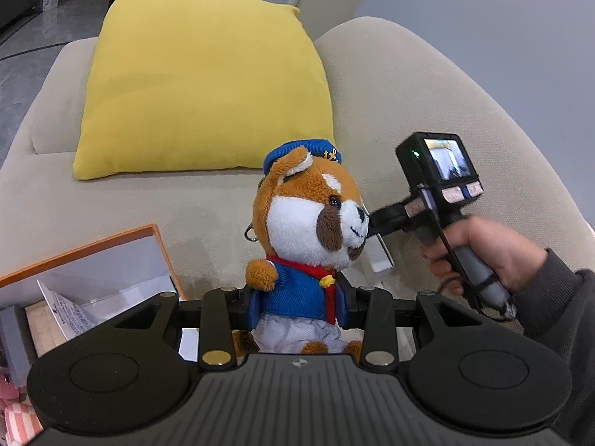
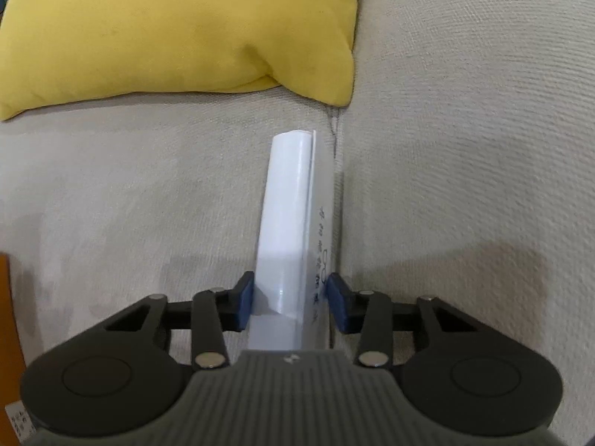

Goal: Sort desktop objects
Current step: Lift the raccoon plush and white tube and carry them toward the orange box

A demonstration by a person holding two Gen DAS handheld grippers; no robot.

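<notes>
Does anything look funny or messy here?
Nothing is spilled or broken. The left tongs squeeze a plush sailor fox, and the right tongs hold a white box on its edge. The odd bit: all this sits on a beige sofa by a yellow pillow, not a desk.

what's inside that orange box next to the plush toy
The orange box holds a folded printed leaflet, a pale wooden block and a grey item at its left edge. The left gripper, clamping the plush toy, covers the box's near part.
</notes>
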